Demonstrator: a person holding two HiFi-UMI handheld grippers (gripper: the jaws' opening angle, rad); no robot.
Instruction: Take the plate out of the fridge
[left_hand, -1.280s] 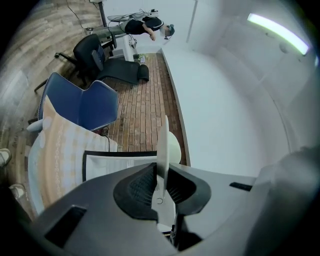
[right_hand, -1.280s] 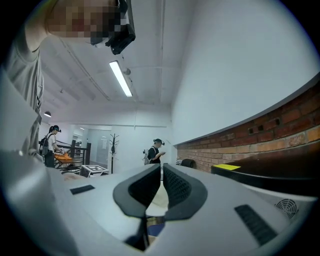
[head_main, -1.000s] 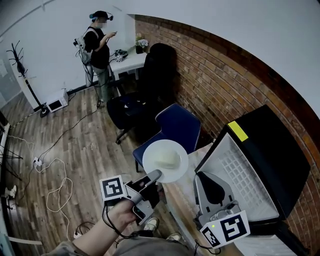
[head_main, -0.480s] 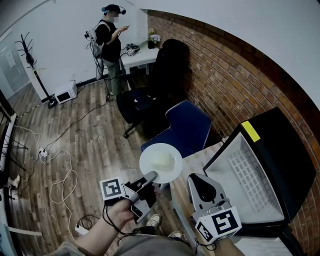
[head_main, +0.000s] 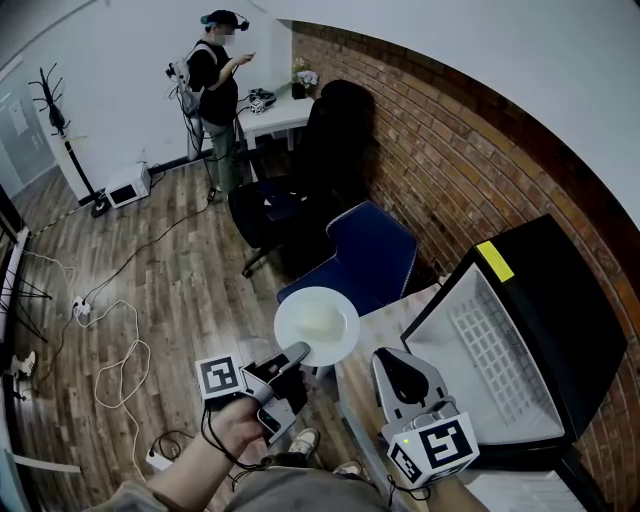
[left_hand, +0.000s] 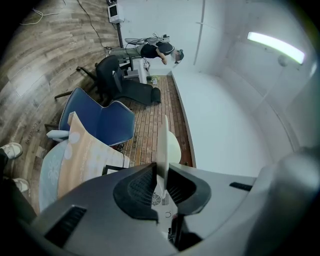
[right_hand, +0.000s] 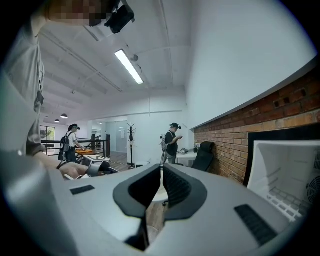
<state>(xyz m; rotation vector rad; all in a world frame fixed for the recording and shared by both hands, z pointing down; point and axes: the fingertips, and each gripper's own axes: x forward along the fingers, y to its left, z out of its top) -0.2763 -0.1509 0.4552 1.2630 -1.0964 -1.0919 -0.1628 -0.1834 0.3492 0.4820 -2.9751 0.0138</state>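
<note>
The left gripper pinches the rim of the stiff, likely fragile white plate; the right gripper is closed, empty.

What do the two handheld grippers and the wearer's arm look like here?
Both the left gripper and right gripper are light grey, rounded shells with black ribbed pads. Each carries a white cube with black square markers; the right one shows a small green light. A black cable loops under the left hand.
</note>
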